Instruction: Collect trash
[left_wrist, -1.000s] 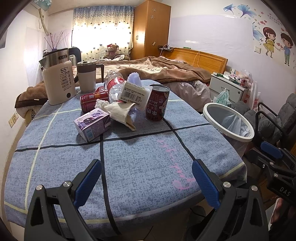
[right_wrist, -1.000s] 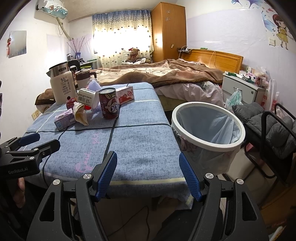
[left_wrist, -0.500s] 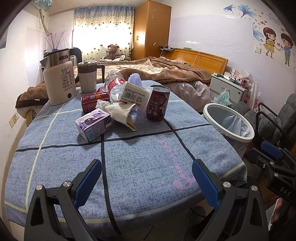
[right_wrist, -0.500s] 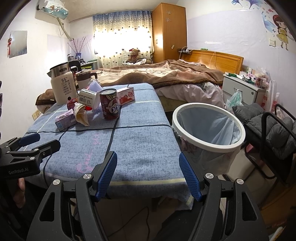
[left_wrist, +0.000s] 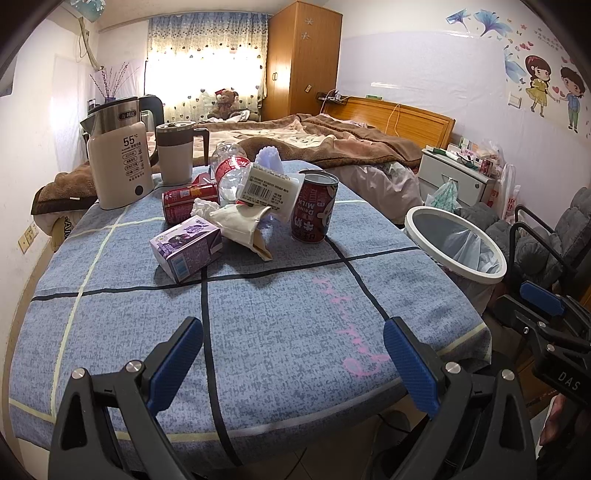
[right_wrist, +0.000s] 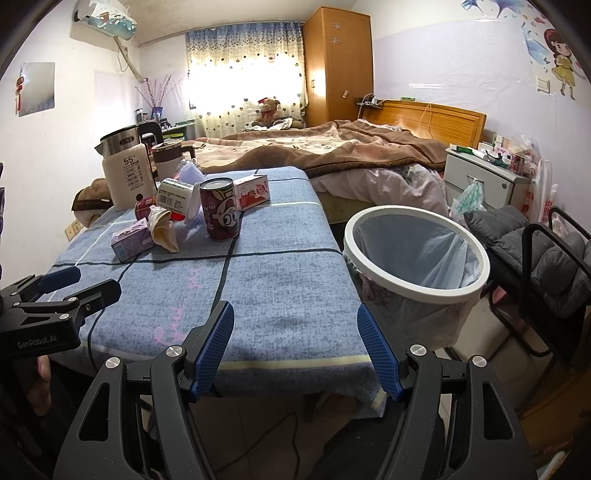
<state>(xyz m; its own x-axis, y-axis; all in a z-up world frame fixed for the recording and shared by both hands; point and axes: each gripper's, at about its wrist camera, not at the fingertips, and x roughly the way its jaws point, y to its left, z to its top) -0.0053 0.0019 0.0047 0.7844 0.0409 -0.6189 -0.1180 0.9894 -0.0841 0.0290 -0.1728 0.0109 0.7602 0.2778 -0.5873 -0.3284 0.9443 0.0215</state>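
Both tools are hovering wide and empty at the near edge of the desk (left_wrist: 295, 325), so the collecting looks not yet begun: the left tool (left_wrist: 291, 354) is facing the trash pile, the right tool (right_wrist: 295, 347) is sitting nearer the bin (right_wrist: 417, 254). Ahead of the left tool, the purple carton (left_wrist: 186, 245) is lying closest, then the crumpled paper cup (left_wrist: 243, 225), then the upright red can (left_wrist: 314, 208) slightly right. The next move calls for reaching forward and closing on one piece. Against the earlier frames, almost nothing is changing; the views are drifting only slightly.
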